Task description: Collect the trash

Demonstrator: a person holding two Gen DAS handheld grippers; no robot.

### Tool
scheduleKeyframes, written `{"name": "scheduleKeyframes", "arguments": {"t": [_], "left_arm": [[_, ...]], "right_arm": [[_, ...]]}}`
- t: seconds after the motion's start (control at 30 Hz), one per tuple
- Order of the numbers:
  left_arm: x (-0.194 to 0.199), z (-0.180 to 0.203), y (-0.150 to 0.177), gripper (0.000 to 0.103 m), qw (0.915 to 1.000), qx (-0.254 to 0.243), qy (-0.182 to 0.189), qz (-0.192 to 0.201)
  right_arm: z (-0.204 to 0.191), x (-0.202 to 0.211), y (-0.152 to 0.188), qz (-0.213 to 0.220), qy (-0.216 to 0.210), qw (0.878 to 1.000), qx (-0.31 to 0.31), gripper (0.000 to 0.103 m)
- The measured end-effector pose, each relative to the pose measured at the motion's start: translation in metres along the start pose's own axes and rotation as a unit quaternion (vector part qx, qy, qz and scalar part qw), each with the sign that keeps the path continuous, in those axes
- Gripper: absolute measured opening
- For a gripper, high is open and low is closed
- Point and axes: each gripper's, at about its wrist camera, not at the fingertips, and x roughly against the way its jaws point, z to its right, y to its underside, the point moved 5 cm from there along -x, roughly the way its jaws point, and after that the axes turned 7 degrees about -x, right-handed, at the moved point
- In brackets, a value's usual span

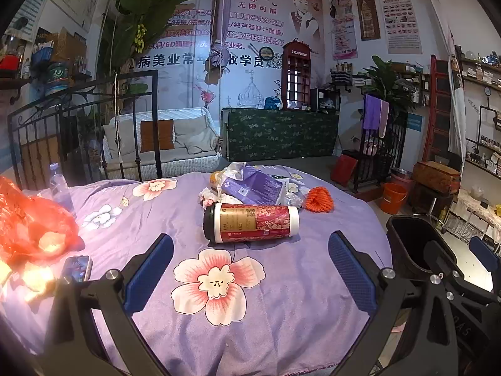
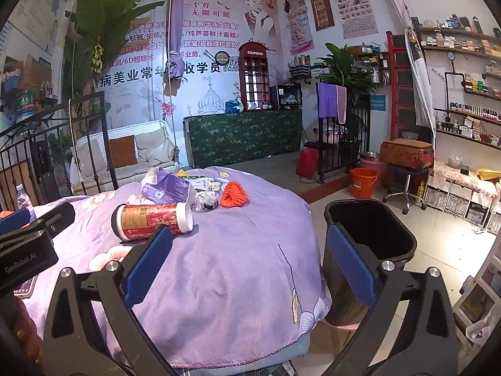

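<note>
A red and gold canister [image 1: 250, 223] [image 2: 152, 220] lies on its side on the purple flowered tablecloth [image 1: 266, 329] [image 2: 235, 266]. Behind it sit a purple tissue pack [image 1: 252, 188] [image 2: 167, 187], crumpled wrappers [image 2: 205, 201] and an orange foam net [image 1: 318, 200] [image 2: 234, 194]. A black trash bin [image 1: 416, 244] [image 2: 369, 235] stands on the floor at the table's right edge. My left gripper [image 1: 250, 277] is open, just short of the canister, nothing between its fingers. My right gripper [image 2: 250, 264] is open over the table's right edge, empty.
A red plastic bag [image 1: 34, 222], a phone [image 1: 76, 268] and a water bottle [image 1: 61, 188] lie at the table's left. An orange bucket [image 2: 363, 182], a stool and shelves stand on the right. An iron railing and sofa are behind the table.
</note>
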Motion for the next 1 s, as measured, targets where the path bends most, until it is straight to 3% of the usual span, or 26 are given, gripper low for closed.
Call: {"name": "scheduleKeyframes", "arguments": {"t": [1.0], "left_arm": [[-0.014,-0.003,0.015,0.098,1.0000,0.001,0.000,-0.006]], "right_arm": [[0.004,0.001,0.001,-0.001,0.003,1.000,-0.004,0.098]]}}
